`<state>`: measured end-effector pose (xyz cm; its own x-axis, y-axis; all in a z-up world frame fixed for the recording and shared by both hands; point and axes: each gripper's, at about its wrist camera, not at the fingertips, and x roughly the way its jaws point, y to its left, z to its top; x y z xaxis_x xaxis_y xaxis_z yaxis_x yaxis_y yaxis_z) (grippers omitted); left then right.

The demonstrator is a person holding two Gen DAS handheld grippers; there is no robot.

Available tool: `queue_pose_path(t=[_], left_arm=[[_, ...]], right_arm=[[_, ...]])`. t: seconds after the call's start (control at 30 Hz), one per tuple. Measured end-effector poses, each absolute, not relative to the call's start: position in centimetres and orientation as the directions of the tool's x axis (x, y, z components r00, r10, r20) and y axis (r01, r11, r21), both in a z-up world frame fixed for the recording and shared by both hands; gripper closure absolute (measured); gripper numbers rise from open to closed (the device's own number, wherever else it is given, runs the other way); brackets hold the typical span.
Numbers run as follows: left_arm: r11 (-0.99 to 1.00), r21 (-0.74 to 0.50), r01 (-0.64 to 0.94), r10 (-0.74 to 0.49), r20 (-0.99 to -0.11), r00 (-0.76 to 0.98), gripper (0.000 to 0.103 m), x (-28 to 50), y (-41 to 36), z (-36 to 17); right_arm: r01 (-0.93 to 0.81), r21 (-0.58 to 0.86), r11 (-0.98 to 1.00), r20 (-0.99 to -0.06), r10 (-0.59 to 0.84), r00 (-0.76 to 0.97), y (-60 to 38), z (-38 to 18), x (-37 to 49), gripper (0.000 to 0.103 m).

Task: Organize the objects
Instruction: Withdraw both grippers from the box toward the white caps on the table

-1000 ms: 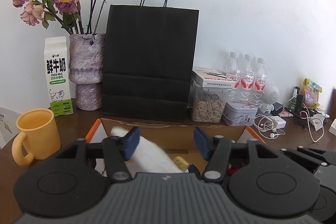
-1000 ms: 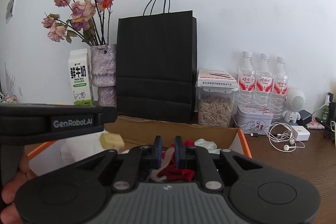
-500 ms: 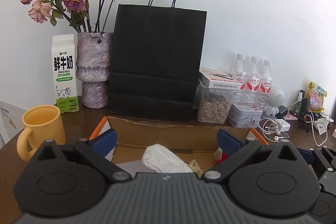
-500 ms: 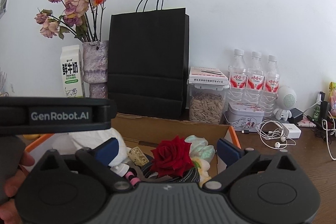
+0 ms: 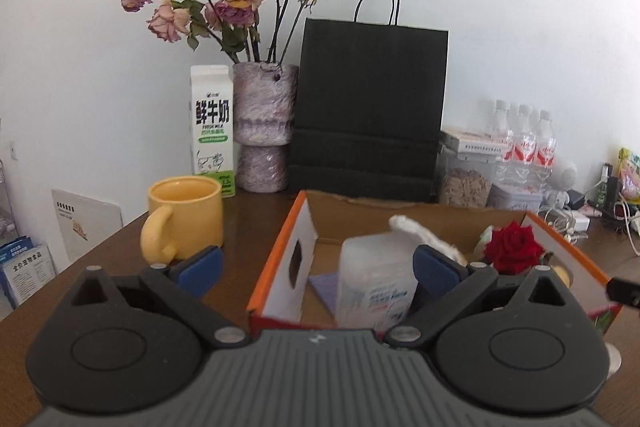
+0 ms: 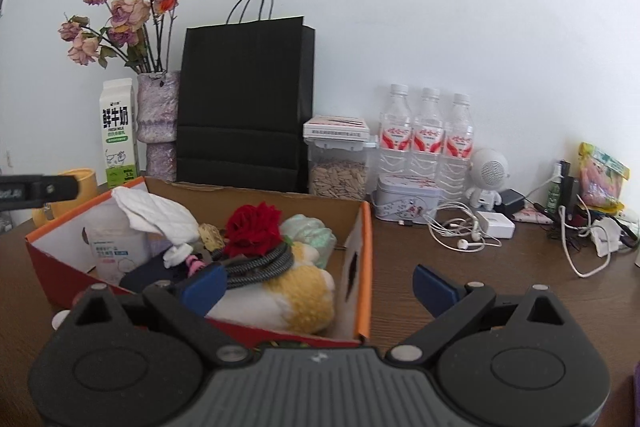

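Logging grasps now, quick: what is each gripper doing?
Left gripper: open, holding nothing.
Right gripper: open, holding nothing.

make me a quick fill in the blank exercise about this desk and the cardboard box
1. The flower lying in the cardboard box among the clutter is ____ in colour.
2. The number of water bottles standing in a row at the wall is ____.
3. The carton standing left of the vase holds ____.
4. The mug on the table left of the box is ____ in colour.

Missing words: red; three; milk; yellow
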<state>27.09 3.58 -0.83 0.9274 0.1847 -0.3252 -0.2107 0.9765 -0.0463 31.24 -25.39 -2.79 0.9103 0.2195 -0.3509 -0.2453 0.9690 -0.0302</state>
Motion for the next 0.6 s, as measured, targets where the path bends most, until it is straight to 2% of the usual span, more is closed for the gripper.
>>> queue_pose_path(t=[0.1,0.13,0.2,0.27,0.4,0.43,0.5,0.57,0.6], left_arm=[[0.976,-0.007,-0.216,0.197,-0.387,0.901,0.000,25.5,4.3,-2.7],[0.978,0.007,-0.210,0.193,-0.425,0.885,0.000,25.3,4.4,-3.4],[0.983,0.012,-0.181,0.164,-0.487,0.858,0.000,25.3,4.5,-4.3],[0.987,0.015,-0.161,0.145,-0.517,0.843,0.002,25.6,4.3,-4.7],[0.989,0.037,-0.141,0.137,-0.559,0.817,0.008,26.7,3.9,-5.7],[0.990,0.035,-0.136,0.132,-0.566,0.814,0.008,26.8,3.9,-5.9],[0.990,0.037,-0.135,0.132,-0.575,0.808,0.010,27.1,3.7,-6.1],[0.991,0.035,-0.130,0.125,-0.589,0.798,0.018,27.4,3.7,-6.3],[0.991,0.026,-0.129,0.119,-0.593,0.796,0.018,27.4,3.8,-6.3]], right_arm=[[-0.207,-0.008,0.978,-0.389,0.188,0.902,-27.7,-3.7,30.5,0.009],[-0.196,-0.004,0.981,-0.412,0.177,0.894,-28.4,-4.2,30.4,0.014],[-0.182,0.013,0.983,-0.468,0.167,0.868,-29.5,-5.3,30.4,0.030],[-0.173,0.043,0.984,-0.516,0.170,0.839,-30.4,-6.4,30.6,0.052],[-0.169,0.062,0.984,-0.539,0.176,0.824,-30.5,-7.2,31.1,0.069],[-0.176,0.065,0.982,-0.546,0.182,0.818,-30.4,-7.4,31.3,0.076],[-0.186,0.062,0.981,-0.559,0.188,0.807,-30.1,-7.6,31.4,0.081],[-0.190,0.046,0.981,-0.591,0.180,0.786,-29.6,-8.1,31.8,0.086],[-0.192,0.032,0.981,-0.592,0.174,0.787,-29.4,-8.3,31.8,0.086]])
